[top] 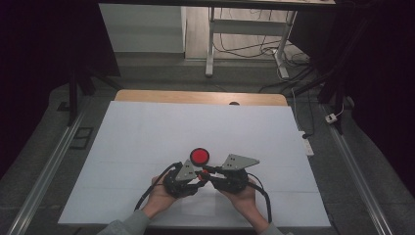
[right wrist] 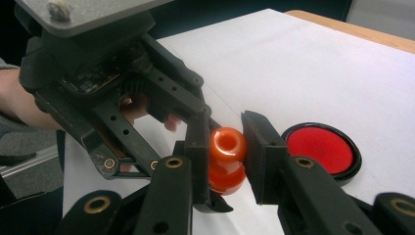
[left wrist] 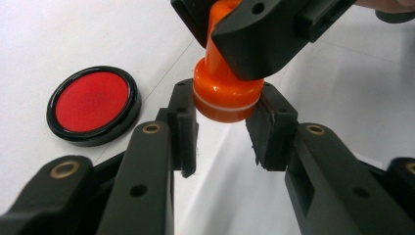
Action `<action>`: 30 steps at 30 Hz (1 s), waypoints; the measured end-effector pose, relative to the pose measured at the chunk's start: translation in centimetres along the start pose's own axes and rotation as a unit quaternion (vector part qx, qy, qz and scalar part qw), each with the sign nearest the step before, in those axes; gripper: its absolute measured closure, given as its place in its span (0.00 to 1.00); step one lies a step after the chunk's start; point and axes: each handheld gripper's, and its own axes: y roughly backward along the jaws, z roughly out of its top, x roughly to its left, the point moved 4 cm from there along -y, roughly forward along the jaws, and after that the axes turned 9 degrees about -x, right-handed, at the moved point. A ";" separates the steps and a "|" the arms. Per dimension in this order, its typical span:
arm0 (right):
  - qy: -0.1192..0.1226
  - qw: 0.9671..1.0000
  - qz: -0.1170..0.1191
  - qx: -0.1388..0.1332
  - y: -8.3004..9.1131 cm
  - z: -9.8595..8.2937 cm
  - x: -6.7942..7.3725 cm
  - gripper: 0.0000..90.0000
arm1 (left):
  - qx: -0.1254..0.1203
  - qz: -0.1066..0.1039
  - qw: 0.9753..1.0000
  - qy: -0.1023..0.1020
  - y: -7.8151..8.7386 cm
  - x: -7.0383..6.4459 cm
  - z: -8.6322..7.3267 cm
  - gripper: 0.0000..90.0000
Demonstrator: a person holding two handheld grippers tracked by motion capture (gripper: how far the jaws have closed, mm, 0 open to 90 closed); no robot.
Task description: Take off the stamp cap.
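Both grippers are met over an orange stamp held above the table, beside a red ink pad.

From the high view, the left gripper [top: 196,177] and right gripper [top: 209,171] are seen tip to tip near the front of the white table [top: 147,147], with the orange stamp [top: 201,175] between them and the red ink pad [top: 199,156] lying just beyond. In the left gripper view, the stamp's wide base [left wrist: 225,95] is bracketed by the left jaws, part open, pads at or nearly at its sides; firm contact cannot be told. In the right gripper view, the stamp's knob [right wrist: 227,159] is clamped by the right jaws, long axis running toward the left gripper [right wrist: 161,122]. A handover or cap pull is judged to be next.
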 end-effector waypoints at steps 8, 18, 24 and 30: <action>-0.001 1.000 -0.002 0.000 0.0 0.1 0.1 0.80 | -0.001 0.000 1.000 -0.008 0.1 0.0 0.0 0.72; -0.003 1.000 -0.004 0.001 0.0 0.0 0.1 0.81 | -0.001 0.000 1.000 -0.008 0.1 0.0 -0.1 0.72; -0.002 1.000 -0.005 0.000 0.0 0.1 0.2 0.81 | -0.002 0.000 1.000 -0.009 0.1 0.0 0.0 0.72; -0.001 1.000 -0.006 -0.007 0.0 0.2 0.3 0.81 | -0.004 -0.001 1.000 -0.011 0.2 0.0 0.0 0.72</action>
